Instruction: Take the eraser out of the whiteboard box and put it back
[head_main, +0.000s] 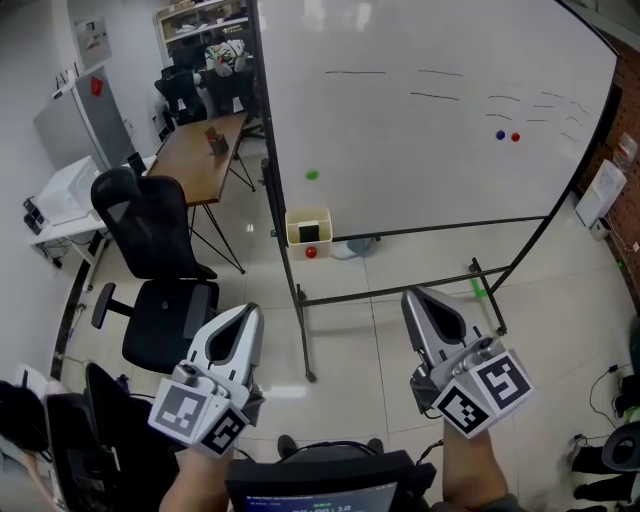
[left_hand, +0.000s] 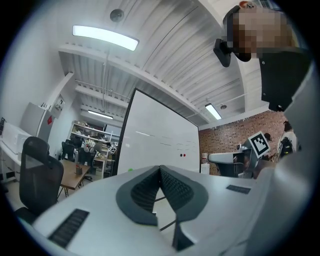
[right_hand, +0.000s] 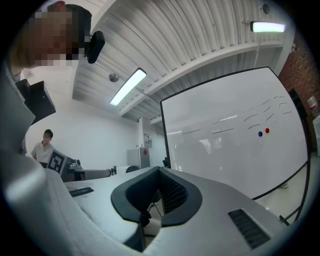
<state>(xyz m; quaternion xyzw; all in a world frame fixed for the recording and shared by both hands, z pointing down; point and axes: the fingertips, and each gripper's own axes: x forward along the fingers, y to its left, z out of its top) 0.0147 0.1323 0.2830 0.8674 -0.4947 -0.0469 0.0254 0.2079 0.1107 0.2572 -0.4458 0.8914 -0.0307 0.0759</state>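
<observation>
A small cream box hangs at the lower left corner of the whiteboard. A dark block, apparently the eraser, sits inside it. My left gripper is held low and well short of the board, jaws together and empty. At about the same height, my right gripper is also shut with nothing in it. In the left gripper view the left gripper has its pads meeting at the tip and points toward the whiteboard. In the right gripper view the right gripper is closed likewise.
The whiteboard's black stand crosses the floor between me and the box. A black office chair and a wooden table stand to the left. A green magnet and a red one sit near the box.
</observation>
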